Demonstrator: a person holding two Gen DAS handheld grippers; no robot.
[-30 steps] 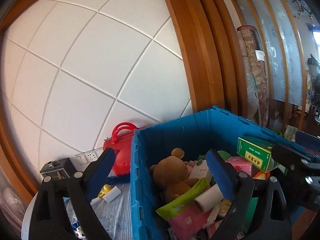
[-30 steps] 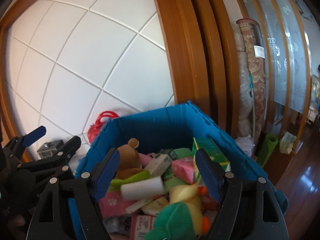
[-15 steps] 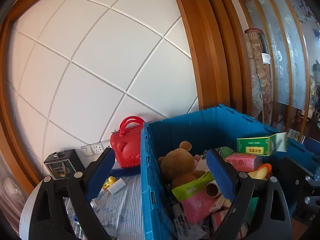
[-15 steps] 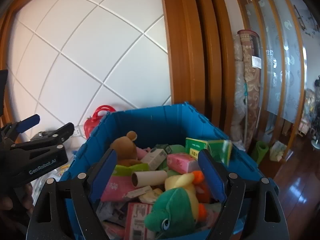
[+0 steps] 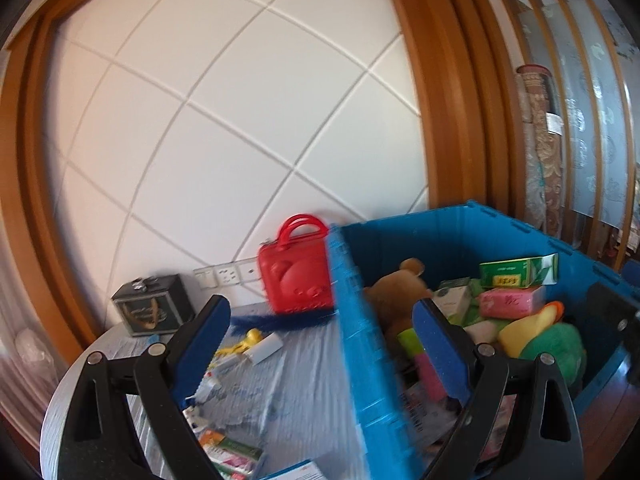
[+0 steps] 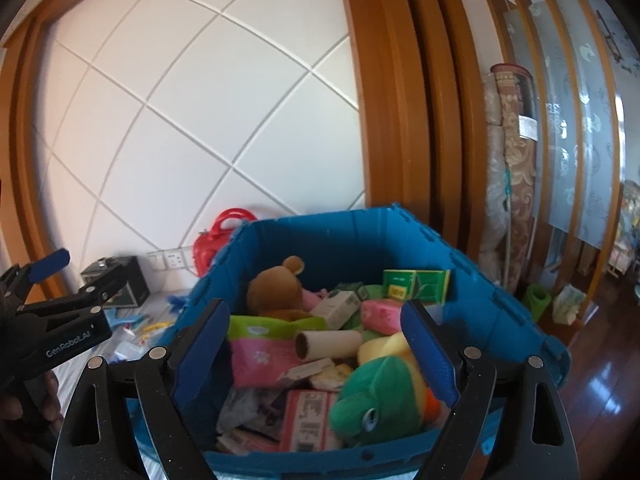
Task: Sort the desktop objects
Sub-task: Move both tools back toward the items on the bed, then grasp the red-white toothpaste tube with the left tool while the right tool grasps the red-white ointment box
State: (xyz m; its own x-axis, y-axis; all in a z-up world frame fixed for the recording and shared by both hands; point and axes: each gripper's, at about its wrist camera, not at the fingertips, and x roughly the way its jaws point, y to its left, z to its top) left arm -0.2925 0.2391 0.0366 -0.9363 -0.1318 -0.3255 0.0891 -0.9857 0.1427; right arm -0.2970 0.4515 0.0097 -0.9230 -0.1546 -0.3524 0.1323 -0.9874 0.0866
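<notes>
Right gripper (image 6: 316, 336) jaws opening, empty, above the bin (image 6: 320, 232); left gripper (image 5: 320, 332) jaws released, straddling bin wall.

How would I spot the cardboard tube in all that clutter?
Look into the big blue crate by the tiled wall. Near its middle, the cardboard tube lies on its side between the pink flowered packet and the green plush toy. It is the only plain beige cylinder, its dark hollow end showing.

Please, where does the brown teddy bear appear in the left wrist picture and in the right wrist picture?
Left wrist: the brown teddy bear is right of centre, in the blue crate against its near-left wall.
Right wrist: the bear is left of centre, at the crate's back left.
Shared landmark: the red handbag beyond the crate.
</notes>
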